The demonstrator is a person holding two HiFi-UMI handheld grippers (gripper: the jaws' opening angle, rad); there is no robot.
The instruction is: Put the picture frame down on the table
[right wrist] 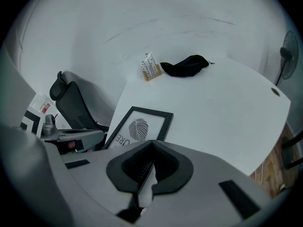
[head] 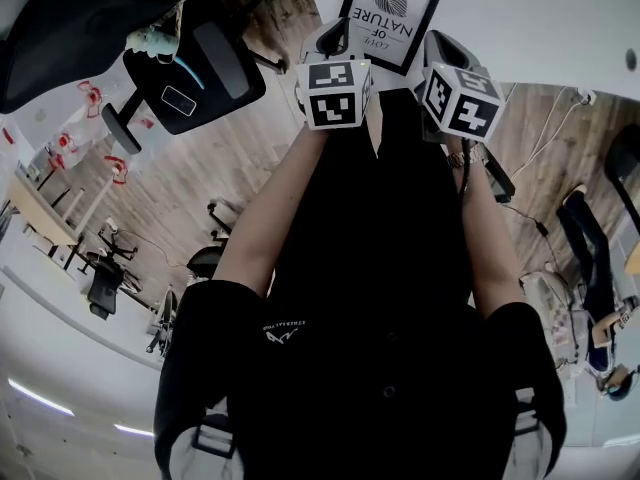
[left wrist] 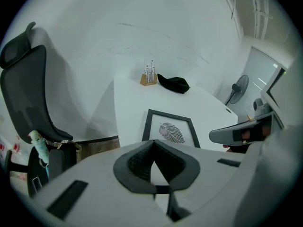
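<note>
The black picture frame (head: 390, 8) holds a white print with a leaf and lettering. It hangs low over the near part of the white table (left wrist: 130, 103), its far edge higher. I cannot tell whether it touches the tabletop. My left gripper (left wrist: 154, 178) is shut on the picture frame (left wrist: 170, 131) at its near left corner. My right gripper (right wrist: 144, 178) is shut on the right edge of the picture frame (right wrist: 137, 129). In the head view the left gripper (head: 335, 43) and right gripper (head: 440, 58) sit at the frame's two sides, under their marker cubes.
At the table's far end lie a black cloth (left wrist: 173, 83) and a small wooden holder (left wrist: 149, 77) with thin sticks in it. A dark office chair (left wrist: 28, 103) stands left of the table. A floor fan (left wrist: 239, 86) stands to the right. The person's black-clothed body fills the lower head view.
</note>
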